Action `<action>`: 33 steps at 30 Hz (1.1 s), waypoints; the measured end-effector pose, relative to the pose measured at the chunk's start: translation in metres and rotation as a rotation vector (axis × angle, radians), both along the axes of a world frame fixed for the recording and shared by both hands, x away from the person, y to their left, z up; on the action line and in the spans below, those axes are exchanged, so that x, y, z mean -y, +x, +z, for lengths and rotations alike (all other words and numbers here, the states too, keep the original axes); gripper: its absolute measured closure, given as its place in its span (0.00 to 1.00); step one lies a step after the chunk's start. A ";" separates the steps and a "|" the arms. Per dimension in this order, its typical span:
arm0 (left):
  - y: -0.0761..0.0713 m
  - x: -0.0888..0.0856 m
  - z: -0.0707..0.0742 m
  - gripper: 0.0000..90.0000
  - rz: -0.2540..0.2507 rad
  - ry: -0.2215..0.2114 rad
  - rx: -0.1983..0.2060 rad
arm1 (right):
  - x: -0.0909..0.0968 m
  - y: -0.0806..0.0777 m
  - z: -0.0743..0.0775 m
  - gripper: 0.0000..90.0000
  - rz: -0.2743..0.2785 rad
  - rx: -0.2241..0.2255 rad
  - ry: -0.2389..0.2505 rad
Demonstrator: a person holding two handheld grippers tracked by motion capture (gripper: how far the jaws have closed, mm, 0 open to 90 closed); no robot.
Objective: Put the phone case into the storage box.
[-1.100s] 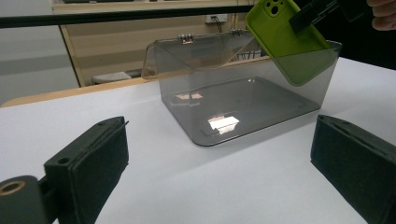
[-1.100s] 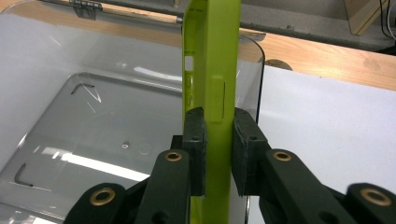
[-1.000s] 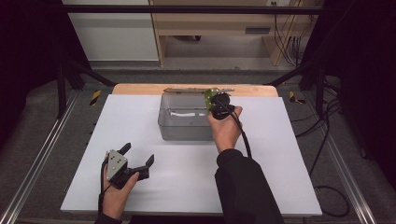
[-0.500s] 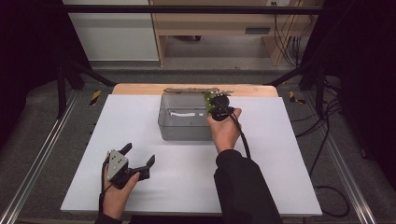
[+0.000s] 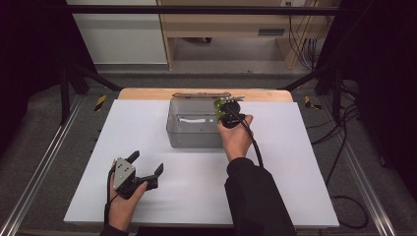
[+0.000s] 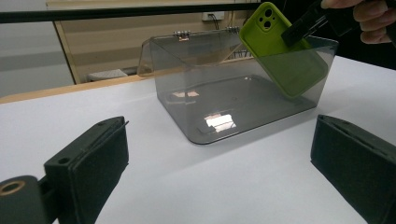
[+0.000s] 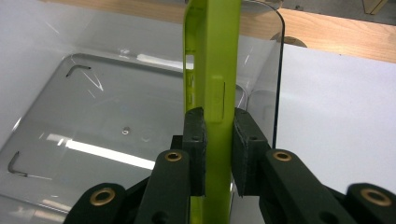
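Observation:
A lime-green phone case (image 7: 212, 56) stands on edge between the pads of my right gripper (image 7: 218, 154), which is shut on it. The case (image 6: 280, 51) hangs tilted at the right end of a clear grey plastic box (image 6: 205, 93), its lower half inside the box. In the high view the right gripper (image 5: 222, 110) holds the case (image 5: 218, 105) over the box's (image 5: 192, 140) right end. My left gripper (image 5: 146, 163) rests low near the table's front left, open, with nothing between its jaws (image 6: 219, 172).
The box's hinged lid (image 5: 201, 94) lies open toward the wooden strip (image 5: 142, 93) at the table's far edge. A white sheet (image 5: 295, 162) covers the table. A black cable (image 5: 255, 145) trails from the right gripper along the sleeve.
The right gripper with the case has shifted very slightly at the box's right end. The left gripper has stayed where it was.

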State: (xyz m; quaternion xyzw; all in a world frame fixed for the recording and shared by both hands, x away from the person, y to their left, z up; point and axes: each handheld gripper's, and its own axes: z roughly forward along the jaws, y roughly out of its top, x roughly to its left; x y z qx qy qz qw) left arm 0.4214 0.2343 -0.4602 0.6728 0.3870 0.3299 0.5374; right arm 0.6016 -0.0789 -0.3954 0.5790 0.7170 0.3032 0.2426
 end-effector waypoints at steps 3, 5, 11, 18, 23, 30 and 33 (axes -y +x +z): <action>0.000 0.000 0.000 0.05 0.001 0.000 -0.001 | 0.001 0.000 0.000 0.86 -0.003 -0.004 0.007; 0.000 0.000 0.000 0.05 0.001 -0.001 -0.001 | 0.001 0.001 0.000 0.86 -0.002 -0.005 0.009; 0.001 0.000 -0.001 0.05 0.001 0.003 -0.003 | 0.000 0.002 -0.001 0.86 0.000 -0.014 0.020; 0.001 0.001 -0.001 0.05 -0.002 0.003 -0.003 | 0.000 0.004 0.000 0.86 -0.001 -0.029 0.020; 0.001 0.001 -0.001 0.05 -0.004 0.004 -0.003 | -0.001 0.005 0.000 0.86 0.000 -0.038 0.022; 0.001 0.001 -0.001 0.05 -0.005 0.004 -0.003 | -0.004 0.006 0.000 0.86 -0.001 -0.041 0.018; 0.001 0.002 -0.001 0.05 -0.005 0.002 -0.003 | -0.004 0.006 -0.001 0.86 -0.003 -0.036 0.016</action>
